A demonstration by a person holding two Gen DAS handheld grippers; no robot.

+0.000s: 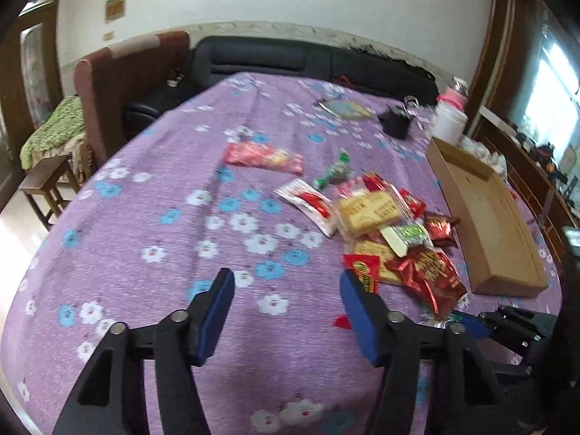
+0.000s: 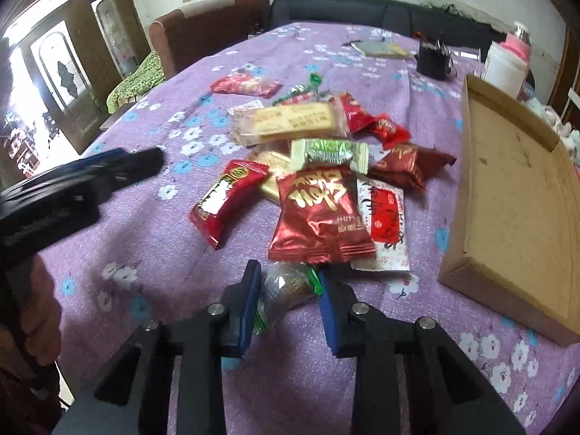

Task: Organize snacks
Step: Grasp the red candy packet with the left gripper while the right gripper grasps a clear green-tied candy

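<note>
Snacks (image 2: 319,166) lie in a loose heap on the table (image 2: 145,224), just left of the cardboard box (image 2: 514,195). At the near edge of that heap, the right gripper (image 2: 290,286) has its fingers (image 2: 250,301) pinching a clear packet (image 2: 286,286) with green ends. Left of the heap, the left gripper (image 1: 286,290) hovers over bare purple cloth, fingers spread with nothing between them. The box holds no snacks.

Home: sofa (image 1: 311,61), clothed table (image 1: 163,199)
</note>
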